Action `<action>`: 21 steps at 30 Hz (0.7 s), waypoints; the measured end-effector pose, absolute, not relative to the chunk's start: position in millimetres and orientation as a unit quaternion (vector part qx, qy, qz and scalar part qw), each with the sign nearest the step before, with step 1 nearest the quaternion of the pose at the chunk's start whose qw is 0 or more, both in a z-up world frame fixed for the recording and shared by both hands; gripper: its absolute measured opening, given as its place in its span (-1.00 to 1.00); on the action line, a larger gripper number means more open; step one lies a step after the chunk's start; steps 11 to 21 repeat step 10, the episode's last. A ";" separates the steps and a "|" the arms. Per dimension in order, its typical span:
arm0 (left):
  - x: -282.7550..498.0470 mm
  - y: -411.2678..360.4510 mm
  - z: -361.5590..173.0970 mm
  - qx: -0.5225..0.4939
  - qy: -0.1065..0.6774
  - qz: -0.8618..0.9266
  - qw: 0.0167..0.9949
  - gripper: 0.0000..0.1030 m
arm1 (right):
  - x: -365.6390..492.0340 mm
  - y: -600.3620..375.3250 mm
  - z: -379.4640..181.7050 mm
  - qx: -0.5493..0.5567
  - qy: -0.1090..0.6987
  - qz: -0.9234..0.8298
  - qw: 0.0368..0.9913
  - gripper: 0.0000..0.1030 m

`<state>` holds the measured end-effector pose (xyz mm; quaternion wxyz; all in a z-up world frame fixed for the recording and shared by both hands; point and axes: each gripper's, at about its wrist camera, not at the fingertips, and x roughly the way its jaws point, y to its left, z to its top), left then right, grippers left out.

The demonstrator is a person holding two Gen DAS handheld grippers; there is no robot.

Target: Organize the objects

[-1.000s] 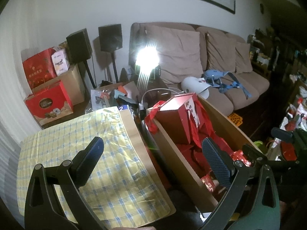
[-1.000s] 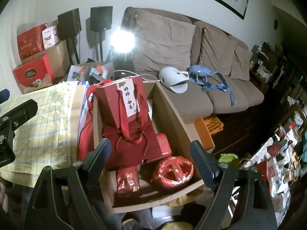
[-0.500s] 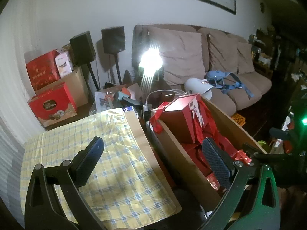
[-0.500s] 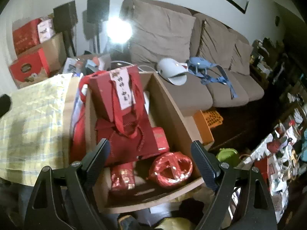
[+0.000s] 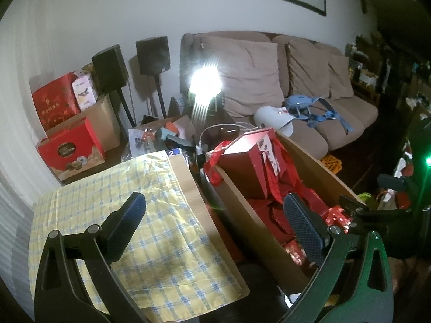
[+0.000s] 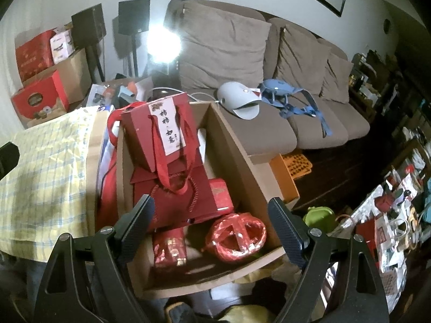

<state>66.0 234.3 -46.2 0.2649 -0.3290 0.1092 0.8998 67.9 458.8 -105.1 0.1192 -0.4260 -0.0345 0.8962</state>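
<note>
Both tools spread wide and empty; likely light, crushable red paper gift bag [image 6: 164,137] in cardboard box [image 6: 237,156], best lifted by ribbon handles [image 6: 172,167].

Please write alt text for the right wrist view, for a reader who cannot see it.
The open right gripper hovers empty over a cardboard box holding a red gift bag with a white label, red packets and a round red ornament. A yellow checked cloth lies left of the box; a beige sofa stands behind.
</note>
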 end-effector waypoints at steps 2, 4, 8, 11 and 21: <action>65.9 234.4 -46.1 -0.331 0.108 0.899 0.267 0.99 | 67.8 460.7 -104.9 -0.426 -0.033 0.896 0.121 0.69; 65.4 234.9 -46.0 -0.333 0.108 0.897 0.269 0.99 | 68.0 461.7 -104.4 -0.425 -0.033 0.896 0.122 0.69; 65.3 235.4 -45.5 -0.334 0.108 0.897 0.270 0.99 | 68.6 461.8 -103.0 -0.423 -0.033 0.897 0.122 0.69; 65.3 236.1 -46.1 -0.336 0.107 0.896 0.271 0.99 | 68.5 461.1 -103.2 -0.423 -0.033 0.897 0.122 0.69; 65.3 236.1 -46.1 -0.336 0.107 0.896 0.271 0.99 | 68.5 461.1 -103.2 -0.423 -0.033 0.897 0.122 0.69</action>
